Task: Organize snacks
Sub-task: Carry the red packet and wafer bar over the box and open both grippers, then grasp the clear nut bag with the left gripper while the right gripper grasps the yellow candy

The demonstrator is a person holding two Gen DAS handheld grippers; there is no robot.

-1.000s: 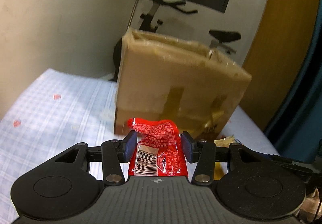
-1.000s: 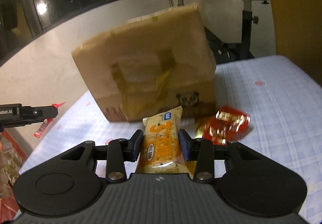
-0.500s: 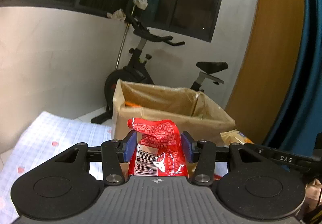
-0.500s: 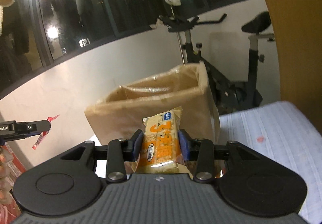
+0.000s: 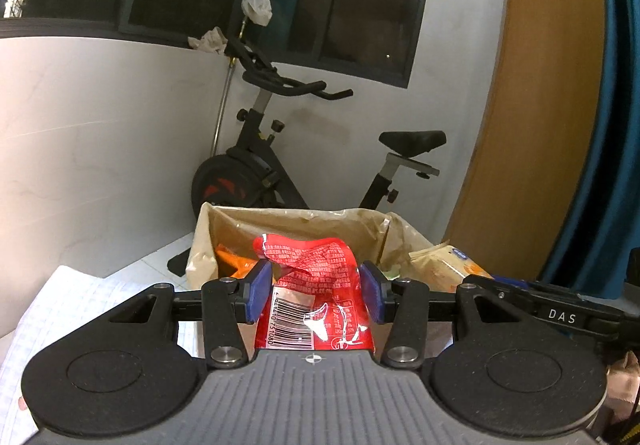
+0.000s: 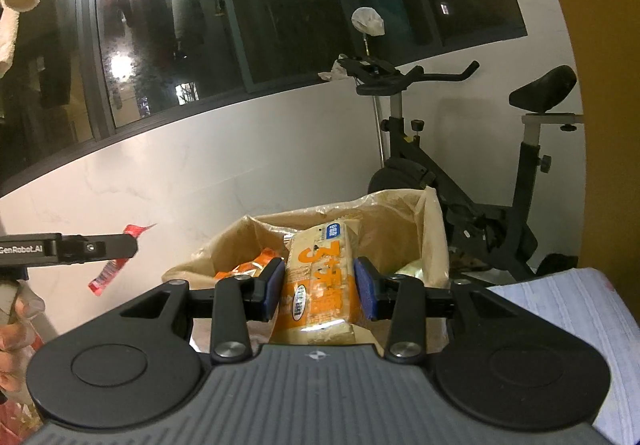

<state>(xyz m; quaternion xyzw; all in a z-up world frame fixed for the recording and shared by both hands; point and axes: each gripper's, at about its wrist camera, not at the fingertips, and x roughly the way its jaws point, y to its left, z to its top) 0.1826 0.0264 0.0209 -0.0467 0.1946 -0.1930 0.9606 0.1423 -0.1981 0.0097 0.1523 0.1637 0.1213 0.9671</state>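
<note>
box [image 5: 304, 221] on table [image 6: 568, 297], bike [image 5: 280, 165] behind

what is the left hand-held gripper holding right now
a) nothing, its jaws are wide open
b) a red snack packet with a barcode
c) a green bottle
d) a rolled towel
b: in the left wrist view the left hand-held gripper has its blue pads pressed on a crumpled red snack packet with a barcode, just in front of the open cardboard box.

"DAS" on the right gripper [image 5: 560, 315] arm, "GenRobot.AI" on the left gripper [image 6: 68, 247] arm — barcode digits on the red packet [image 5: 316, 301] too blurred.
</note>
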